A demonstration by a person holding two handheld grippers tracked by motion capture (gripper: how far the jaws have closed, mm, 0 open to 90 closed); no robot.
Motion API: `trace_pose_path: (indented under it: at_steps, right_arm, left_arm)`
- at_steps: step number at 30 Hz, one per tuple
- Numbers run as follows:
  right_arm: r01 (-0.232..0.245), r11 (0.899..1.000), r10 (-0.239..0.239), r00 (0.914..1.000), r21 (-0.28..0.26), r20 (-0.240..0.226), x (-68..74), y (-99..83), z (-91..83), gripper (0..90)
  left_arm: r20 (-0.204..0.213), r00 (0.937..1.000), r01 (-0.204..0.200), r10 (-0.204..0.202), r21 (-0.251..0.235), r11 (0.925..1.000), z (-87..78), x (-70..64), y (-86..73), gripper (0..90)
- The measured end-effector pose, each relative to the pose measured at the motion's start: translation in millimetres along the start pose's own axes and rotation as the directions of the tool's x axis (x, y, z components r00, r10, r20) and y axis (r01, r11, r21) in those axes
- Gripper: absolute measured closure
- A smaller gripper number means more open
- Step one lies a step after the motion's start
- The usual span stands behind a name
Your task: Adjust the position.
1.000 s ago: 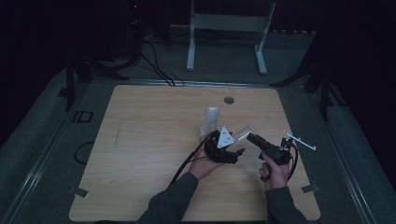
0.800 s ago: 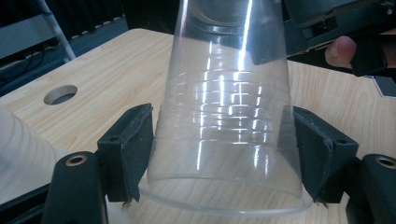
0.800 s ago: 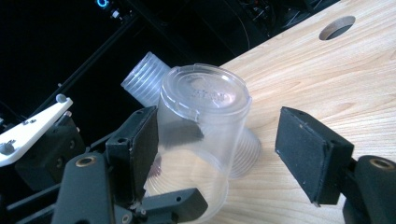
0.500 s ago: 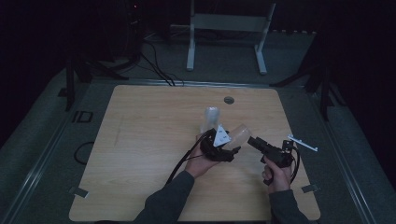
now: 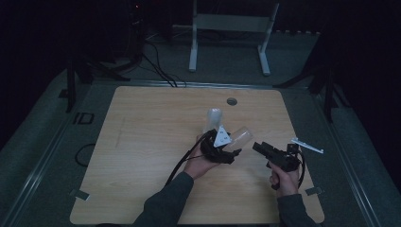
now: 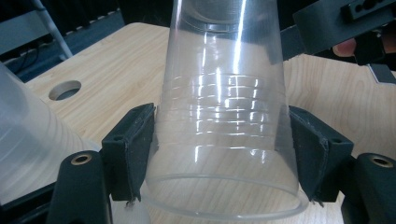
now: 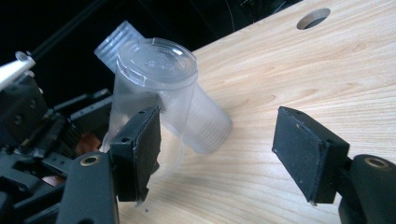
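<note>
The clear plastic cup [image 6: 223, 116] is held by the left gripper [image 5: 227, 150], whose two black jaws press on its wall from both sides near the wide open rim. In the left gripper view the rim is close to the camera and the narrow closed base points away, so the long axis of the cup runs along the jaws, forward from the gripper. In the high view this cup [image 5: 242, 136] is lifted above the table [image 5: 142, 142], tilted, with its base toward the right and a little away from the person. Just beside it, a stack of clear cups [image 5: 213, 119] stands on the table, near the middle of the board. The right gripper [image 5: 259, 147] is a little to the right of the held cup and does not touch it; in the right gripper view its jaws are spread wide with only the wood between them, and the cup [image 7: 159, 88] shows its closed base toward this camera. The table is light wood with a round hole [image 5: 231, 101] near the far edge. The room around is dark, with a grey floor [image 5: 42, 142], some black cables [image 5: 156, 66] and a white metal stand [image 5: 231, 28] behind the table.
</note>
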State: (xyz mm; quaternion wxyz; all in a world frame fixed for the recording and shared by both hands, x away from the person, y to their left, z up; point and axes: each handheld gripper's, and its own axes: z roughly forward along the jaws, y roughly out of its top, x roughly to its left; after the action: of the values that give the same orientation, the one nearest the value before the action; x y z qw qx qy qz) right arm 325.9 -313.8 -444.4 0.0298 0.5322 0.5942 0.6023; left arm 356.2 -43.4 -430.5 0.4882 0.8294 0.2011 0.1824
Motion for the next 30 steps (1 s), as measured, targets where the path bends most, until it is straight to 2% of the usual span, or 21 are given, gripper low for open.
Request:
trace_pose_path:
  at_steps: [4, 7, 14, 17, 22, 26, 30]
  right_arm:
    - [0.025, 1.000, -0.025, 0.9996, 0.009, 0.015, -0.1, -0.3, -1.4, 33.6]
    - [0.027, 1.000, -0.027, 0.9995, 0.009, 0.015, -0.3, 0.0, -2.1, 34.9]
    - [0.074, 0.996, -0.075, 0.9969, 0.044, 0.024, 3.6, 0.9, -0.8, 34.5]
    - [0.116, 0.991, -0.119, 0.9922, 0.072, 0.037, 8.2, 1.8, 0.6, 34.2]
    - [0.168, 0.981, -0.173, 0.9839, 0.097, 0.045, 13.7, 4.5, 1.0, 34.3]
    - [0.200, 0.973, -0.207, 0.9771, 0.112, 0.051, 16.9, 7.6, 0.7, 34.2]
    - [0.211, 0.970, -0.218, 0.9750, 0.120, 0.044, 18.9, 10.0, -0.3, 32.9]
  left_arm:
    - [0.009, 0.9999, -0.010, 0.010, 0.013, 0.9999, -0.6, 1.1, -0.2, 29.6]
    - [0.009, 0.9999, -0.012, 0.012, 0.016, 0.9998, -1.4, 1.6, -0.5, 29.6]
    - [0.030, 0.9992, -0.026, 0.025, 0.028, 0.9993, -6.4, 4.9, 0.6, 29.6]
    - [0.033, 0.9988, -0.038, 0.037, 0.037, 0.9986, -8.7, 7.0, 0.9, 29.5]
    - [0.043, 0.9987, -0.028, 0.026, 0.042, 0.9988, -10.6, 10.9, -0.3, 29.6]
    - [0.048, 0.9983, -0.036, 0.034, 0.049, 0.9982, -12.5, 12.9, -0.1, 29.6]
    - [0.057, 0.9975, -0.045, 0.042, 0.056, 0.9974, -13.5, 13.7, 0.4, 29.6]
